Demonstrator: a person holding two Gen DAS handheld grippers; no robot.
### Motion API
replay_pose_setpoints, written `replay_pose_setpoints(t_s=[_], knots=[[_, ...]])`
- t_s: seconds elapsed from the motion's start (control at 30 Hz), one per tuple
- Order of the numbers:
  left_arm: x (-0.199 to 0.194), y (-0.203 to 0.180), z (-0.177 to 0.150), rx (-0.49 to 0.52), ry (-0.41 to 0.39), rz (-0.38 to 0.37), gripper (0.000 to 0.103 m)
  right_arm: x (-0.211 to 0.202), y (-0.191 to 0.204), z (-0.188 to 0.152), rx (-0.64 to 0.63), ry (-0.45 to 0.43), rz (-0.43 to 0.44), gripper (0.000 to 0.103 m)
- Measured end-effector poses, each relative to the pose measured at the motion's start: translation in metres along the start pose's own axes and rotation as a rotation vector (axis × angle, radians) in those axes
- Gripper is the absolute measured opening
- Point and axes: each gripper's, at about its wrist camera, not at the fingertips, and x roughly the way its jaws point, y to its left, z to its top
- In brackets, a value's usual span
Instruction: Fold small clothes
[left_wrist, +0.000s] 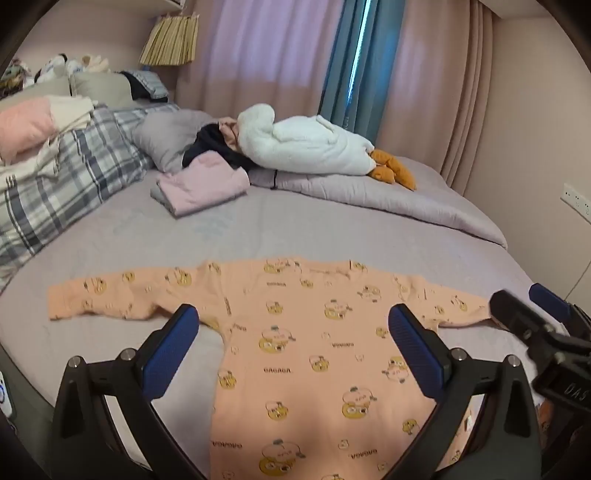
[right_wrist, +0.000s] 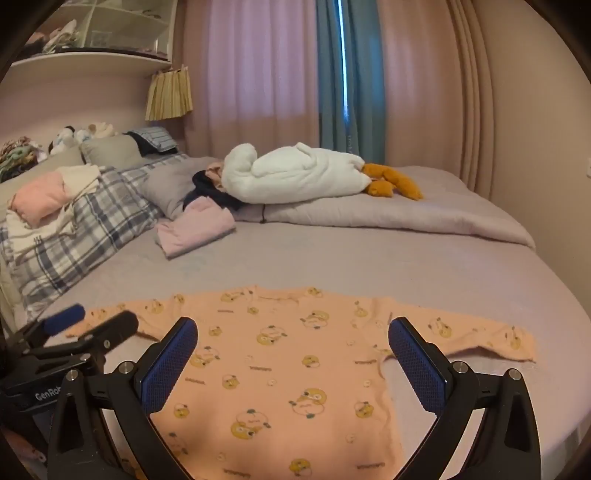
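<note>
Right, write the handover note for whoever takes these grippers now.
Left gripper: open, empty, over the shirt's body.
Right gripper: open, empty, same.
Peach printed shirt: flat on the bed, both sleeves spread out to the sides.
Folded pink garment lies farther up the bed by the pillows.
Done: shirt laid out. Left: every fold; probably sleeves in first.

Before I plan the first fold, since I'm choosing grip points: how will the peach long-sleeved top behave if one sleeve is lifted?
The peach top is probably floppy: it lies flat on the bed sheet with soft wrinkles at the sleeves. It looks thin, so likely light. A lifted sleeve would probably drape and drag the body along. Both the left gripper and right gripper are open.
</note>
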Motion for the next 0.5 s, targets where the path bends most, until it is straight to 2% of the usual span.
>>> replay_pose_setpoints(t_s=[0.13, 0.2, 0.3, 0.5], knots=[[-0.003, 0.007, -0.005, -0.029, -0.010, 0.008, 0.103, -0.004, -0.003, 0.003, 0.068, -0.048, 0.098, 0.102], [-0.003, 0.008, -0.007, -0.037, 0.002, -0.009, 0.103, -0.006, 0.004, 0.002, 0.068, -0.059, 0.089, 0.102], [-0.003, 0.007, -0.009, -0.031, 0.019, -0.009, 0.103, 0.005, 0.011, 0.003, 0.063, -0.033, 0.026, 0.102], [-0.001, 0.003, -0.012, -0.004, 0.029, 0.012, 0.103, 0.005, 0.018, -0.007, 0.020, 0.019, 0.017, 0.102]])
